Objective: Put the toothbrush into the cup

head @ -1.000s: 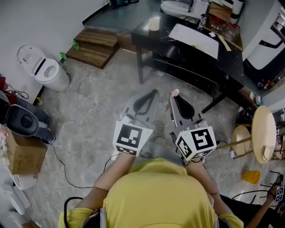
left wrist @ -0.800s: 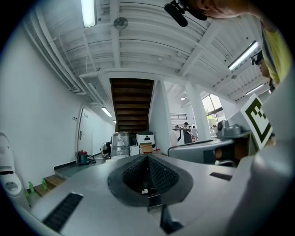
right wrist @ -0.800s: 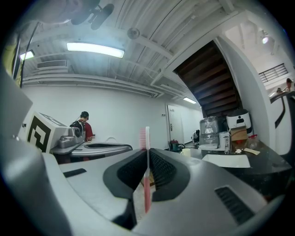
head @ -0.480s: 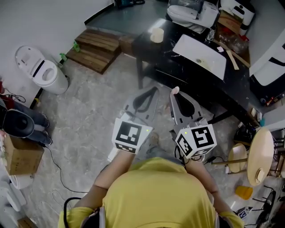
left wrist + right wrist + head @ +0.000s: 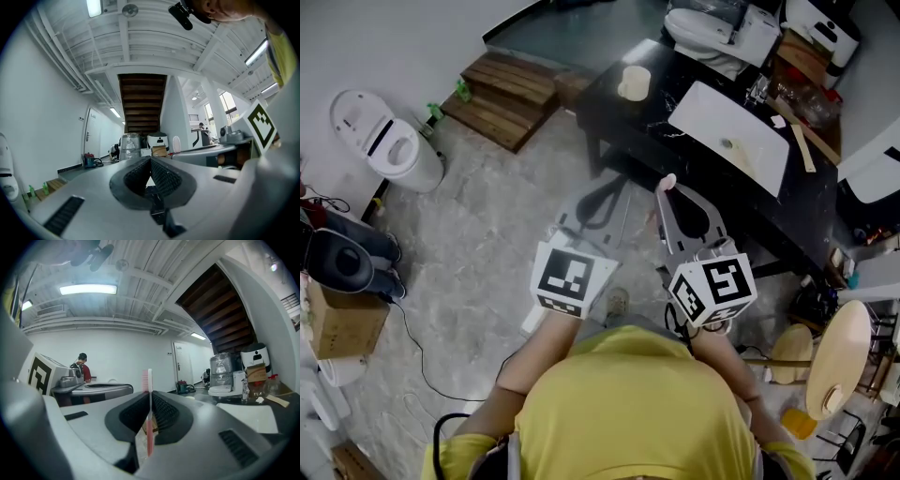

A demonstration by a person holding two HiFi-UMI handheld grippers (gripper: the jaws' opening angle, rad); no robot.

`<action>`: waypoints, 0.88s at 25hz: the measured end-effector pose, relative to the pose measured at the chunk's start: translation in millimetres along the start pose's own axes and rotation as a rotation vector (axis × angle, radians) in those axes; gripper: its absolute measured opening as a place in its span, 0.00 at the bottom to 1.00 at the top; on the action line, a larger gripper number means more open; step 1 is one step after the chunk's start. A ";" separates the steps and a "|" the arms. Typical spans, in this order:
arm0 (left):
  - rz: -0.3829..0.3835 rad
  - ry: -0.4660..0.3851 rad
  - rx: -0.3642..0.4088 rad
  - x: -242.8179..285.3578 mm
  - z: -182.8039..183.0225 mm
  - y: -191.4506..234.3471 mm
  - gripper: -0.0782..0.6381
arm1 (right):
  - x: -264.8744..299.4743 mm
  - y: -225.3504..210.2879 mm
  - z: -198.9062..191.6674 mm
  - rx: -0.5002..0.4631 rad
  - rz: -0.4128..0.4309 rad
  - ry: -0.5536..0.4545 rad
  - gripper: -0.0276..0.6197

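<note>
The cream cup (image 5: 635, 82) stands on the far left corner of a black table (image 5: 609, 108), well ahead of both grippers. My right gripper (image 5: 662, 190) is shut on the pink toothbrush (image 5: 669, 181), whose head sticks out past the jaw tips. In the right gripper view the toothbrush (image 5: 149, 418) stands upright between the closed jaws of the right gripper (image 5: 149, 397). To its left, my left gripper (image 5: 624, 180) is held level with it. In the left gripper view the left gripper (image 5: 150, 160) has its jaws closed with nothing between them.
A white basin (image 5: 729, 136) lies on the black table right of the cup. A white toilet (image 5: 389, 145) and wooden steps (image 5: 511, 89) are at the left, a cardboard box (image 5: 337, 323) lower left, a round wooden stool (image 5: 830, 361) lower right. A cable (image 5: 422, 356) trails on the floor.
The black table, cup and basin have come nearer and lower in the head view. Both grippers keep their pose, and the right one still holds the toothbrush.
</note>
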State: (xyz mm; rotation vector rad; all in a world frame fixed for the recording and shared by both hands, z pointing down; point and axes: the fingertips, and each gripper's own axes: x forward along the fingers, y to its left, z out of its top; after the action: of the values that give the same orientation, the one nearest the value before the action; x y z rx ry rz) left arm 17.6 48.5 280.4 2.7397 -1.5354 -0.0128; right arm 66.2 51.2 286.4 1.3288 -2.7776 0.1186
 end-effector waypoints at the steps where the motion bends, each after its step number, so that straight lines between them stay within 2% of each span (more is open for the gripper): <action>1: 0.002 0.002 0.001 4.0 -0.8 1.9 0.12 | 3.8 -3.5 -0.5 0.003 0.004 0.000 0.09; 22: 0.012 0.029 0.001 52.9 -9.3 23.1 0.12 | 42.3 -42.7 -3.8 0.027 0.023 0.009 0.09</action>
State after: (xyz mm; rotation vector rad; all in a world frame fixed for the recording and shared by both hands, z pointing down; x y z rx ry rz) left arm 25.6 -8.7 289.4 2.7187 -1.5452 0.0280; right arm 73.0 -8.0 295.8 1.2998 -2.7940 0.1628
